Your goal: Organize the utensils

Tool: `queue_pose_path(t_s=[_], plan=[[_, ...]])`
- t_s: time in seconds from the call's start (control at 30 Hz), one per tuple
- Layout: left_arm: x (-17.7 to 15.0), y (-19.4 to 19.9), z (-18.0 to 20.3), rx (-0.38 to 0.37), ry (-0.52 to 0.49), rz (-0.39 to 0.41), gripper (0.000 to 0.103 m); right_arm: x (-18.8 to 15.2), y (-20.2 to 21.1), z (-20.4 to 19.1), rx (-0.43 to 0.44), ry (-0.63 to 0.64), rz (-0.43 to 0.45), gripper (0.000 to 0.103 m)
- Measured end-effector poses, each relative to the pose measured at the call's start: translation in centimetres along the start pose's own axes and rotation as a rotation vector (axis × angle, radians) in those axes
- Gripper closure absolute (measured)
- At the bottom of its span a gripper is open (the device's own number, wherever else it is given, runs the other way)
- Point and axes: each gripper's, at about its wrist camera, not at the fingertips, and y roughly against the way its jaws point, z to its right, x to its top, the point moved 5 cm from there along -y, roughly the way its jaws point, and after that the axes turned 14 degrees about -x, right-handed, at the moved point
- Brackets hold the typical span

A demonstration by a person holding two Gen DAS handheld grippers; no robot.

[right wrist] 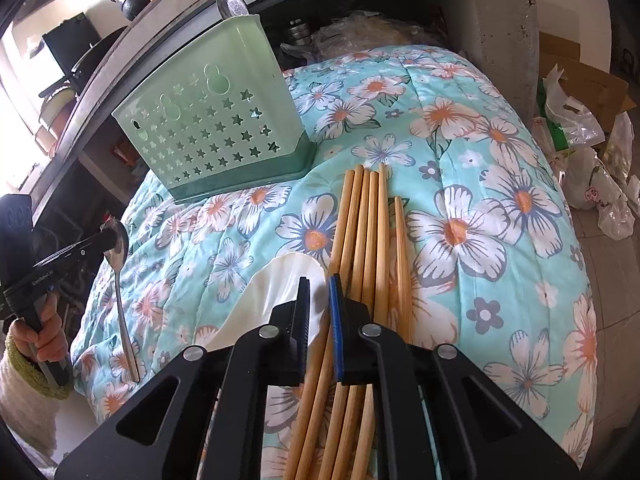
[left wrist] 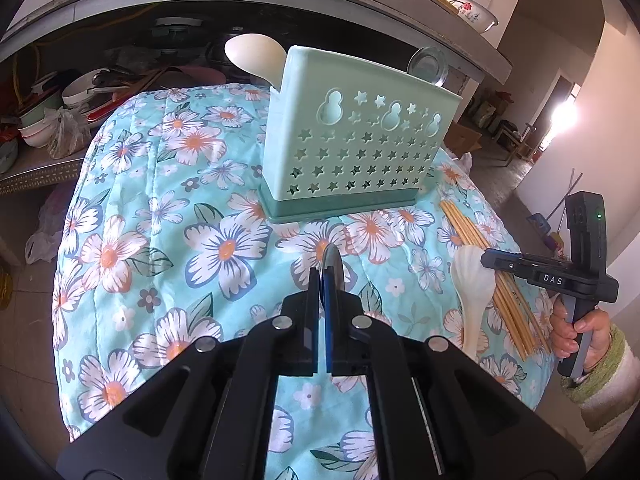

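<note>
A mint-green star-punched utensil holder (left wrist: 360, 140) (right wrist: 216, 128) stands on the floral cloth, with a white spoon (left wrist: 252, 54) and a metal spoon (left wrist: 428, 66) sticking out of it. My left gripper (left wrist: 326, 276) (right wrist: 108, 240) is shut on a metal spoon (left wrist: 332, 258) (right wrist: 124, 312), held in the air in front of the holder with its handle hanging down. Right of the holder lie several bamboo chopsticks (right wrist: 368, 232) (left wrist: 468, 228) beside a white ladle-like spoon (right wrist: 272, 292) (left wrist: 472, 284). My right gripper (right wrist: 319, 286) (left wrist: 486, 259) is shut on that white spoon's rim, right beside the chopsticks.
The floral quilted cloth (left wrist: 160, 200) covers a rounded table that drops off on all sides. Behind it, dark shelves hold bowls and pans (left wrist: 60, 108) under a counter edge. Plastic bags and cardboard boxes (right wrist: 576, 120) sit on the floor to the right.
</note>
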Motion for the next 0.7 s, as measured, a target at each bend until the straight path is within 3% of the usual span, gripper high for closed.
queue_pose_path(t_s=[0.27, 0.33, 0.47, 0.7], plan=[[-0.1, 0.2, -0.2, 0.003, 0.008, 0.006, 0.101, 0.2, 0.6, -2.1, 0.083, 0.018, 0.014, 0.097], [-0.1, 0.2, -0.2, 0.003, 0.01, 0.007, 0.101, 0.2, 0.3, -2.7, 0.101, 0.019, 0.001, 0.095], [-0.1, 0.3, -0.2, 0.0, 0.01, 0.01, 0.101, -0.1, -0.4, -3.3, 0.122, 0.021, -0.036, 0.073], [-0.2, 0.2, -0.4, -0.006, 0.017, 0.01, 0.101, -0.7, -1.6, -4.0, 0.116, 0.021, -0.077, 0.072]])
